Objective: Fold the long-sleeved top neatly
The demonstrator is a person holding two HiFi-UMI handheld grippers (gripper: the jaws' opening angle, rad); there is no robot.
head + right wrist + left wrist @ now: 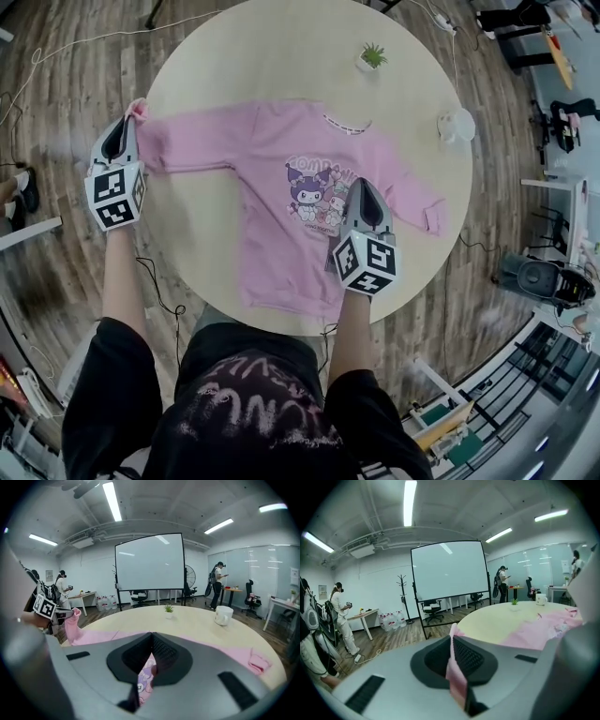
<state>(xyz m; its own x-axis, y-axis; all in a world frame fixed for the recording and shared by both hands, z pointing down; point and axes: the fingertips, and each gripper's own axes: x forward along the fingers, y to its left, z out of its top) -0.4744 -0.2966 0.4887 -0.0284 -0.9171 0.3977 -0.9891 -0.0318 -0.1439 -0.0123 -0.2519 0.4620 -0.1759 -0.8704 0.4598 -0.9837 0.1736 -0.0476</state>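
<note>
Long-sleeved top (281,159), pink, lying front up across the round desk (281,56), hem reaching close to the near edge. Showing a cartoon print (321,195) on the chest. Stretching one sleeve (192,141) sideways toward the desk's left rim, the cuff ending between the jaws of the left hand-held gripper (131,112). Pinching that pink cuff tight there, jaws closed on it, just past the rim. Resting the right hand-held gripper (363,187) on the chest beside the print, jaws pressed together, printed fabric showing in the gap beneath them; not revealing whether any cloth is caught. Trailing the other sleeve (417,202) toward the right rim. Standing on the far side, apart from the top: a small potted plant (372,58) and a white mug (457,125).
</note>
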